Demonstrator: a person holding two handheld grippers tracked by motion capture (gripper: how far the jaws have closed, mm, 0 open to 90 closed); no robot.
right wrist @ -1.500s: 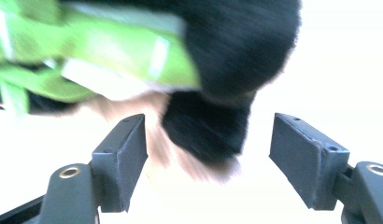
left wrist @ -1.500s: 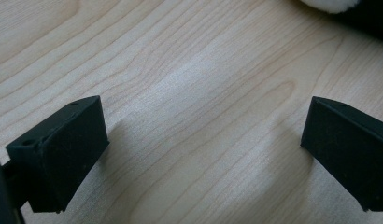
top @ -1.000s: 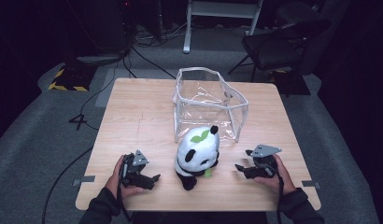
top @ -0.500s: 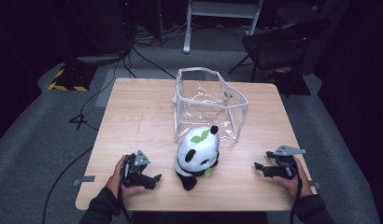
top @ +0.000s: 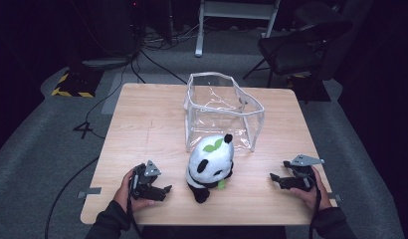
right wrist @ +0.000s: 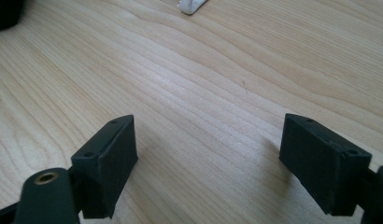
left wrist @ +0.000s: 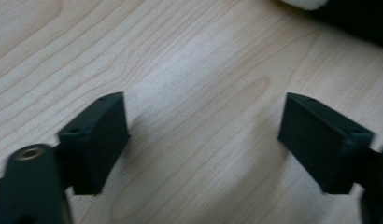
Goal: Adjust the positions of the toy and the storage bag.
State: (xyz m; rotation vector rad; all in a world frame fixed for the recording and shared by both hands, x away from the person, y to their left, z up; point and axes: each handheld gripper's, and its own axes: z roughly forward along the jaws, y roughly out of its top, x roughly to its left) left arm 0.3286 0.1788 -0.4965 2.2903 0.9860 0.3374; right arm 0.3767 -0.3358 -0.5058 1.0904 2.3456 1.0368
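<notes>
A black-and-white panda plush (top: 210, 162) with a green leaf on its head sits upright near the front middle of the wooden table (top: 142, 119). Behind it, apart from it, stands a clear plastic bag (top: 222, 112), open at the top. My left gripper (top: 164, 190) lies low on the table left of the panda and points at it. Its jaws have just been closing, with only bare wood between them (left wrist: 203, 140). A bit of the panda (left wrist: 358, 23) shows ahead of them. My right gripper (top: 274, 179) rests right of the panda, open over bare wood (right wrist: 208, 158).
The table's front edge lies just under both hands. A black chair (top: 296, 45) and a white stand (top: 237, 10) are on the floor behind the table. Cables run across the grey floor at the left. Bare wood spreads left of the bag.
My right gripper has moved to the right, away from the panda, then stopped. The left hand, the panda and the bag have stayed where they were.
</notes>
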